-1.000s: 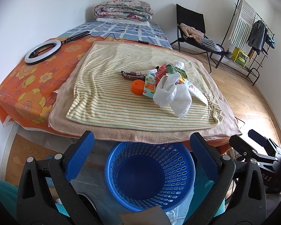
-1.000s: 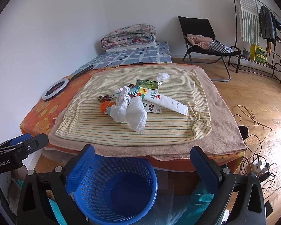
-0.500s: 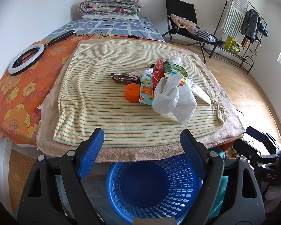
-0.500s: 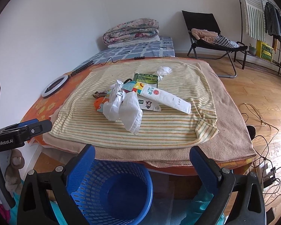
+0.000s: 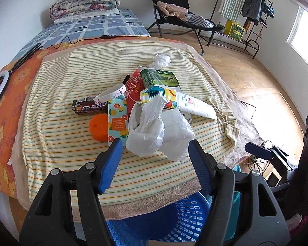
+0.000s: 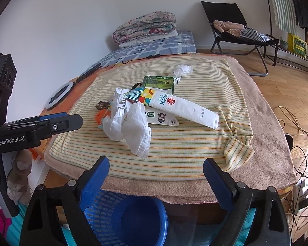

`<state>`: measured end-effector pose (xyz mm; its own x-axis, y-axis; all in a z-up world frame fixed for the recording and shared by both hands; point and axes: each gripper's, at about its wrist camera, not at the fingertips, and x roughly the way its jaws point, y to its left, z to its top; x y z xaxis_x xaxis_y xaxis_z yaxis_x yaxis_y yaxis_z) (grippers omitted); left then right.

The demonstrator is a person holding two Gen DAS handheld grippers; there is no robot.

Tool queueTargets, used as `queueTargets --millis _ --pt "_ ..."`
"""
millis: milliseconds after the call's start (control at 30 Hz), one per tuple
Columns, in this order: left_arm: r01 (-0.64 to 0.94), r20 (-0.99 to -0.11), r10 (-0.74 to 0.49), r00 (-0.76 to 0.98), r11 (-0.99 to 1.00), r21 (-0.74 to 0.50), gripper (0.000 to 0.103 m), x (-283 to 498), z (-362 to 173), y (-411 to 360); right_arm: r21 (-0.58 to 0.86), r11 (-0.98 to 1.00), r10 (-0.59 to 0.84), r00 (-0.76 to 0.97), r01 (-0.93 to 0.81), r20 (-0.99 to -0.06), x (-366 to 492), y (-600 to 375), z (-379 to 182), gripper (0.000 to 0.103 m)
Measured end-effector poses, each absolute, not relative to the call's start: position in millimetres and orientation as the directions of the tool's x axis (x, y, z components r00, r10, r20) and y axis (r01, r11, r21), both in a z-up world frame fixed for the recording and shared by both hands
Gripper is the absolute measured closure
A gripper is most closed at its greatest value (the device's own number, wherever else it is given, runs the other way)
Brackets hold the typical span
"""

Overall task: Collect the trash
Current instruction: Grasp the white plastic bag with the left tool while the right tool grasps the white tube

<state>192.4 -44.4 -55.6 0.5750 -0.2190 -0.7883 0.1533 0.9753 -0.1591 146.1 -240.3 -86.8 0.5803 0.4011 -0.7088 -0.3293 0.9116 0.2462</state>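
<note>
A heap of trash lies mid-bed on the striped towel [image 5: 71, 143]: a crumpled white plastic bag [image 5: 158, 131], a chocolate bar wrapper [image 5: 90, 105], an orange lid [image 5: 99, 128], a fruit-print carton [image 5: 118, 121], a red packet [image 5: 134, 88], a green carton [image 5: 160, 79] and a long white tissue pack [image 5: 197, 107]. My left gripper [image 5: 155, 149] hovers just short of the white bag, its jaws closing with nothing between them. My right gripper [image 6: 156, 169] is over the bed's near edge, short of the white bag [image 6: 131, 125] and tissue pack [image 6: 184, 107], jaws narrowing slightly, empty.
A blue slotted basket [image 5: 174, 223] [image 6: 129, 219] stands on the floor below the bed's near edge. A ring light [image 6: 58, 95] lies on the orange sheet, folded quilts [image 5: 86, 1] at the bed's far end. A black chair [image 5: 174, 14], a clothes rack and floor cables [image 6: 295, 143] are on the right.
Both grippers have moved forward toward the trash heap, which now looms larger. The left jaws have narrowed clearly. The basket has slid toward the bottom of both views.
</note>
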Motion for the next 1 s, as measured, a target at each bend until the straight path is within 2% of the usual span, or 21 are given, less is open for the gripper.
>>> queueTargets --millis 100,200,367,500,533,867,1000 --pt "0.163 -0.801 -0.212 0.560 0.976 -0.144 0.039 210.7 -65.8 -51.2 0.248 0.909 0.405 0.567 -0.335 -0.718 152.3 -240.0 -93.0 0.016" --pt "0.154 -0.816 -0.223 0.533 0.974 -0.165 0.043 228.4 -78.9 -51.3 0.250 0.907 0.407 0.554 -0.338 -0.726 158.4 -238.7 -98.9 0.018" --pt "0.124 -0.835 -0.209 0.509 0.978 -0.169 0.064 244.7 -95.4 -44.1 0.253 0.904 0.412 0.546 -0.344 -0.730 167.8 -239.1 -103.1 0.018" --pt "0.116 -0.832 -0.229 0.506 0.973 -0.197 0.073 246.5 -97.2 -36.7 0.212 0.903 0.401 0.558 -0.372 -0.727 185.1 -242.6 -100.1 0.018" --pt "0.117 -0.830 -0.225 0.510 0.974 -0.192 0.078 244.9 -96.7 -36.1 0.188 0.902 0.394 0.563 -0.388 -0.726 192.4 -243.1 -98.4 0.018" --pt "0.122 -0.821 -0.222 0.526 0.975 -0.186 0.088 240.1 -93.7 -33.2 -0.015 0.824 0.358 0.541 -0.566 -0.761 262.7 -221.7 -95.5 0.014" --pt "0.114 -0.816 -0.232 0.529 0.973 -0.203 0.089 238.5 -91.6 -29.2 -0.047 0.781 0.373 0.525 -0.623 -0.765 274.8 -198.9 -98.8 0.014"
